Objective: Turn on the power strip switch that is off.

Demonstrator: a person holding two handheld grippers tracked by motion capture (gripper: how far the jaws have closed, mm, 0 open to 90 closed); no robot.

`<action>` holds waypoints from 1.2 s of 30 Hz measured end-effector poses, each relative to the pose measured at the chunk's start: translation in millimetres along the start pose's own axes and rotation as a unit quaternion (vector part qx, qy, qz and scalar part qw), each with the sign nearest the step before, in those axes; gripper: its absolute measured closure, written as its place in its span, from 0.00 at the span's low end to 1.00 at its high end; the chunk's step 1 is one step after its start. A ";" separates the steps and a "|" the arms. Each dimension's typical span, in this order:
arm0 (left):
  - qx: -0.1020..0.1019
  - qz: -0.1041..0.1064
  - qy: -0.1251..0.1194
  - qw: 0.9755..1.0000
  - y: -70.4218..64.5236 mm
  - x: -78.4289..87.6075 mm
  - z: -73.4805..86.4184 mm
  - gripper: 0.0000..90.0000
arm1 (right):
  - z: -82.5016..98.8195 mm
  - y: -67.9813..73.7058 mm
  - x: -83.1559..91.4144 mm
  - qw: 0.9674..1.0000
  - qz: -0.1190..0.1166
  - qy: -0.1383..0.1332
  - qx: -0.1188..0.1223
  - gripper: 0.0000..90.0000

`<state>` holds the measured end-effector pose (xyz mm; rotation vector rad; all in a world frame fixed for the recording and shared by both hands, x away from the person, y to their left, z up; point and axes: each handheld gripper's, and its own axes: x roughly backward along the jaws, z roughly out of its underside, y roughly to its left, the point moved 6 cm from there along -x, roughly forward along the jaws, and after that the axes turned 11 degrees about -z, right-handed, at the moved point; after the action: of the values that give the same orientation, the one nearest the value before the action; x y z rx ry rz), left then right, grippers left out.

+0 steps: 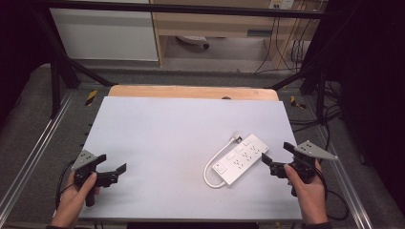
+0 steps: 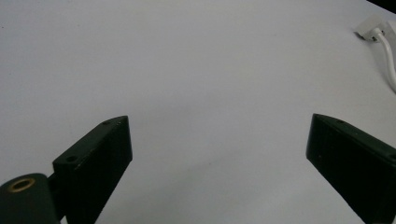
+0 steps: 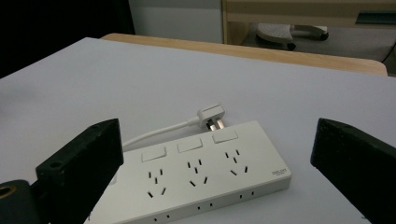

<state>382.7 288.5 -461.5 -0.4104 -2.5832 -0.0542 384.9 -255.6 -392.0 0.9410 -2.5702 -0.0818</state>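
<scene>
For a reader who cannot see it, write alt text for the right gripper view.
A white power strip lies on a pale table, its plug resting beside it, framed by the right gripper's two open black fingers.

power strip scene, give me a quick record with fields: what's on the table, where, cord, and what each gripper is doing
surface: white table
object: white power strip, lying flat, right of centre
cord: white cable loops from the strip's near end; plug lies by its far end
left gripper: open, over bare table at near left, holding nothing
right gripper: open, just right of the strip, holding nothing
contact: cannot tell whether the right gripper touches the strip
</scene>
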 end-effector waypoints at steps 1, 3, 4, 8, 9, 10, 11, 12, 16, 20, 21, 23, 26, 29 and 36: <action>-0.001 0.000 0.000 1.000 -0.1 0.1 0.1 0.08 | -0.8 -1.6 -1.0 1.000 0.002 0.002 0.000 0.03; -0.001 0.000 0.000 1.000 -0.1 0.2 0.1 0.08 | -3.2 -4.5 -2.6 1.000 0.005 0.000 -0.002 0.04; -0.001 0.001 0.000 1.000 -0.1 0.1 0.2 0.08 | -4.9 -6.2 -3.3 1.000 0.007 -0.001 -0.003 0.04; -0.003 -0.001 0.002 1.000 -0.2 -0.3 0.8 0.08 | -10.6 -11.5 -8.2 1.000 0.010 0.000 -0.004 0.05; -0.004 -0.001 0.003 1.000 -0.2 -0.2 1.0 0.08 | -12.3 -12.2 -9.4 1.000 0.011 0.000 -0.003 0.05; -0.004 -0.001 0.003 1.000 -0.3 -0.1 1.1 0.08 | -14.0 -13.1 -10.7 1.000 0.012 0.000 -0.002 0.05; -0.004 -0.001 0.003 1.000 -0.3 -0.1 1.3 0.08 | -15.5 -13.7 -11.9 1.000 0.011 0.000 -0.001 0.05; -0.005 -0.001 0.004 1.000 -0.2 -0.1 1.4 0.08 | -17.2 -14.5 -13.0 1.000 0.013 0.001 0.000 0.05; -0.006 -0.002 0.003 1.000 -0.3 -0.4 1.6 0.08 | -23.6 -15.9 -15.4 1.000 0.015 0.000 0.003 0.07; -0.008 -0.001 0.004 1.000 -0.6 -0.4 1.8 0.08 | -29.3 -19.6 -16.3 1.000 0.018 -0.004 0.001 0.09; -0.008 -0.001 0.005 1.000 -0.6 -0.4 1.9 0.08 | -30.4 -20.9 -17.0 1.000 0.018 -0.004 -0.001 0.09; -0.008 -0.001 0.005 1.000 -0.7 -0.4 2.0 0.08 | -32.8 -22.5 -18.1 1.000 0.017 -0.004 -0.002 0.10; -0.008 0.000 0.005 1.000 -1.1 -0.6 2.0 0.08 | -36.9 -23.8 -20.0 1.000 0.016 -0.004 -0.002 0.10; -0.008 0.001 0.005 1.000 -1.4 -0.7 2.2 0.08 | -40.4 -24.5 -22.2 1.000 0.016 -0.002 0.000 0.09; -0.010 0.000 0.003 1.000 -0.7 -0.1 1.9 0.07 | -45.2 -28.3 -28.1 1.000 0.019 0.000 -0.002 0.04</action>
<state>381.7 288.0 -463.2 -0.4157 -2.5782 -0.0813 439.1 -256.1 -365.6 0.8913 -2.5847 -0.0767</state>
